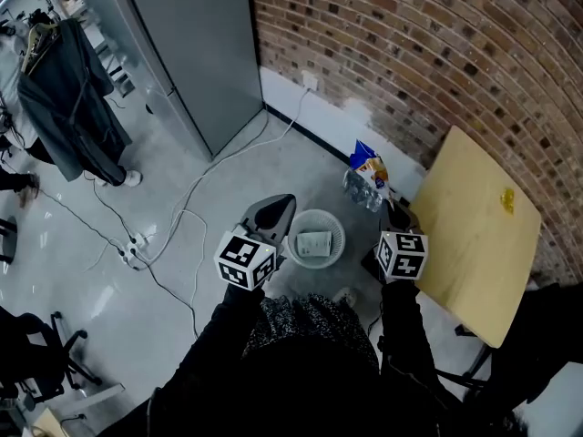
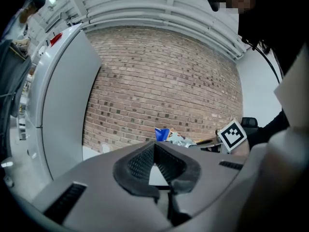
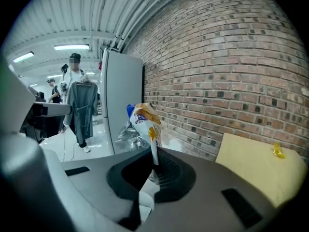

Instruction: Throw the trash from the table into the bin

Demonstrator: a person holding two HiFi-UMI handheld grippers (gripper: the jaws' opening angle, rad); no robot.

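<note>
Head view shows the carry step. The right tongs [image 1: 393, 209] are clenched on a snack bag [image 1: 367, 164] with crumpled foil. It hangs above the floor between the worktop [image 1: 465, 235] and the white bin [image 1: 341, 235], just beside its rim. The left tongs [image 1: 273, 209] are closed on nothing, near the bin's other side. Next, I judge, the bag must go over the opening before the grip lets go. 1 yellow scrap [image 1: 506, 198] lies on the worktop.
</note>
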